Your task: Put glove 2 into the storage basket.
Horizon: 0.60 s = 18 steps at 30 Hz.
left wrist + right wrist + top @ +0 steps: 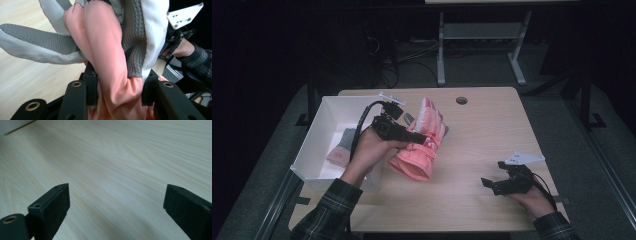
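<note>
From my high view the table (492, 145) is evenly lit while the room behind falls into darkness. My gripper views are bright; nearest the lens, the jaws blur slightly.

The high view looks forward and down from above the person's side, taking in the whole table (482, 150). The left gripper view sits very close behind a pink glove (110, 62) — the same glove at centre of the high view (424, 145) — with tabletop at its left. The right gripper view skims low over bare tabletop (112, 157).
</note>
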Each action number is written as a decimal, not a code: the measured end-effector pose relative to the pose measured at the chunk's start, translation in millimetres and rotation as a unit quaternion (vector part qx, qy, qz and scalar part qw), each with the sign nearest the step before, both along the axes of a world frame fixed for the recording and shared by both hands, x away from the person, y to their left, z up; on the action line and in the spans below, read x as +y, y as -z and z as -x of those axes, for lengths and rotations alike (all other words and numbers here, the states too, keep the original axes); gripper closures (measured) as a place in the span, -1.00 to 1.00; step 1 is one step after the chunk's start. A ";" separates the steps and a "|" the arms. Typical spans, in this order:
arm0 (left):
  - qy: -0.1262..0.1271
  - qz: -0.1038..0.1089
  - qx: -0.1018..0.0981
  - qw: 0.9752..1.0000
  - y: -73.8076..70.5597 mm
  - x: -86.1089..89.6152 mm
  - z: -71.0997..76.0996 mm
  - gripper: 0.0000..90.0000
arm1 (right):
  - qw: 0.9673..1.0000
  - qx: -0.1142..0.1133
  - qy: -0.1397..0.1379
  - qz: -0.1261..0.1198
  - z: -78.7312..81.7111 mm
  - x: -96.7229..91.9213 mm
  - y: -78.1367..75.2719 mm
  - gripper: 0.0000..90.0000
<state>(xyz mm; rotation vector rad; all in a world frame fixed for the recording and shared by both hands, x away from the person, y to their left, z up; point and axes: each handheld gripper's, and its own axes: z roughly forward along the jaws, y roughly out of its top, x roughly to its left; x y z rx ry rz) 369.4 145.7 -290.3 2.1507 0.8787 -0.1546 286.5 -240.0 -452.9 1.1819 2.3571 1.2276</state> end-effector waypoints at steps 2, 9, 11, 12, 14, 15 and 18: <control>-0.008 -0.003 -0.007 1.000 -9.0 7.6 0.8 0.32 | 1.000 0.001 -0.001 0.000 -0.1 0.2 0.4 -0.85; -0.039 -0.003 -0.028 0.999 -37.8 43.0 -0.4 0.32 | 1.000 0.002 0.000 -0.006 -1.2 -1.4 0.8 -0.85; -0.049 0.002 -0.030 0.998 -41.7 54.6 -2.3 0.32 | 1.000 0.003 0.000 -0.006 -1.8 -1.9 1.5 -0.85; -0.053 0.002 -0.030 0.998 -43.0 60.3 -3.3 0.32 | 1.000 0.004 0.001 -0.005 -1.7 -2.0 1.5 -0.85; -0.064 0.002 -0.032 0.997 -44.7 71.1 -5.2 0.32 | 1.000 0.002 0.000 -0.006 -1.7 -2.1 1.4 -0.85; -0.070 0.002 -0.033 0.997 -45.4 76.8 -6.1 0.32 | 1.000 0.002 -0.001 -0.006 -1.7 -2.0 1.4 -0.85; -0.085 0.003 -0.034 0.996 -45.9 96.2 -8.0 0.32 | 1.000 0.003 -0.001 -0.003 -2.3 -1.9 2.0 -0.85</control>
